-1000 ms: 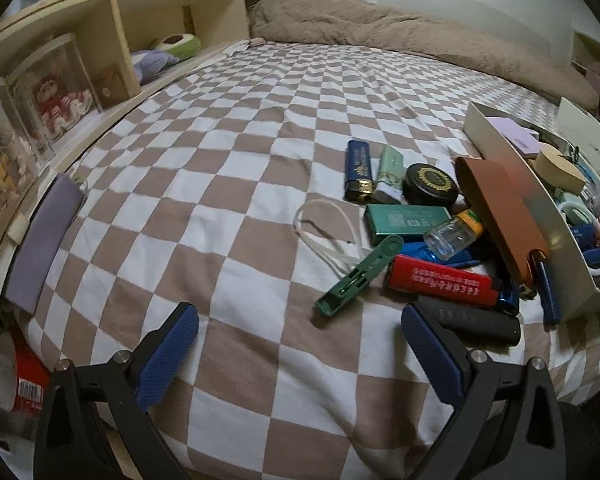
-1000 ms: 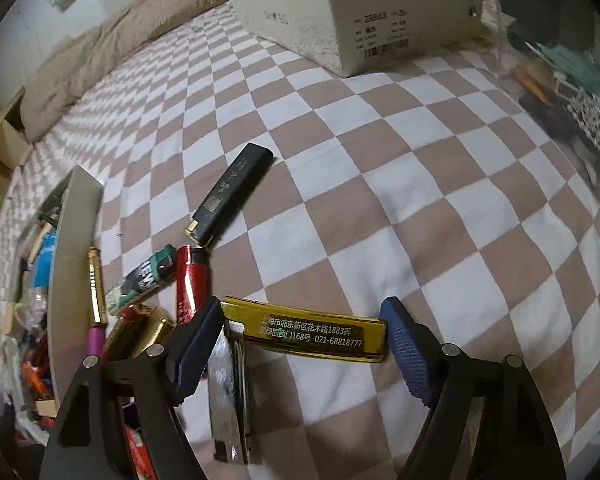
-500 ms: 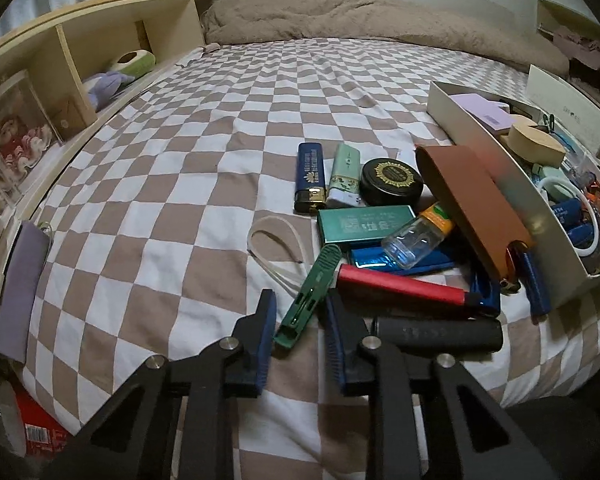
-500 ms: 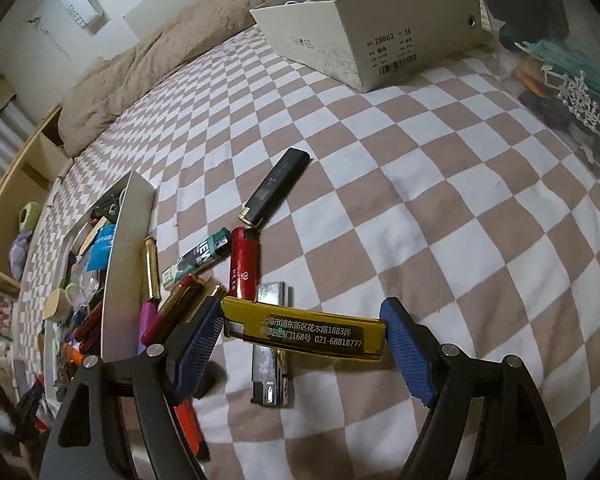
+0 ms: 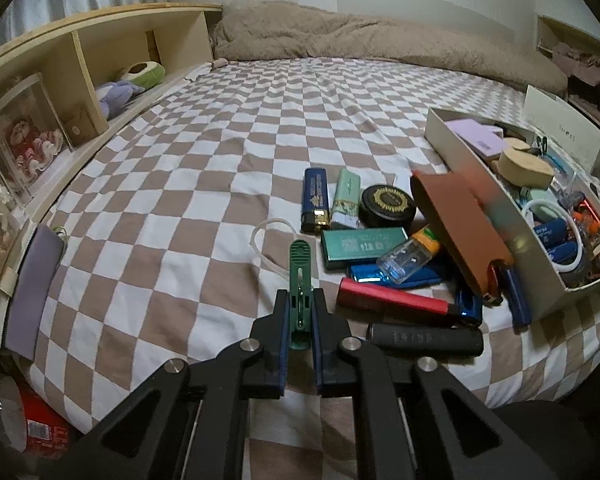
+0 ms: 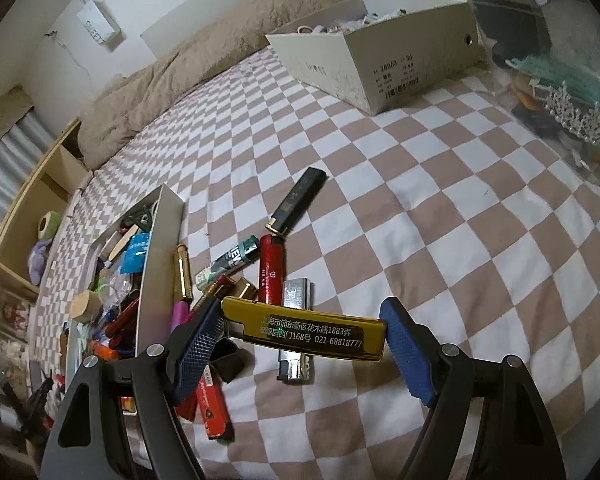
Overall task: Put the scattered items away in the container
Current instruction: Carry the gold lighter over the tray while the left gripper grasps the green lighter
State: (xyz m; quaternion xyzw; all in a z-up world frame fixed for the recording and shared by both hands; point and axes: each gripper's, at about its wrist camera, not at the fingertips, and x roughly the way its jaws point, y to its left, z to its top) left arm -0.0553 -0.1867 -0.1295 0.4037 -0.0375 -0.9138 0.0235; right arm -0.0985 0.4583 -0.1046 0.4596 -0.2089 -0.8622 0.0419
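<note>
**Left wrist view: green clip pinched, gold lighter spanned, box waiting at the right**

Left wrist view shows the left claw (image 5: 300,316) closed on the near end of the green clip (image 5: 300,280), pointing level and forward over the checked bed (image 5: 180,184). The container (image 5: 500,216) lies right of the pile. Best to lift clear of the white loop (image 5: 266,240) before swinging right, then release above the box's open top.

Right wrist view has the right claw (image 6: 306,334) gripping the gold lighter (image 6: 304,334) end to end, raised above the silver lighter (image 6: 296,320), with the container (image 6: 156,264) to its left. Keeping the lighter level should guard this lengthwise hold against slipping.
</note>
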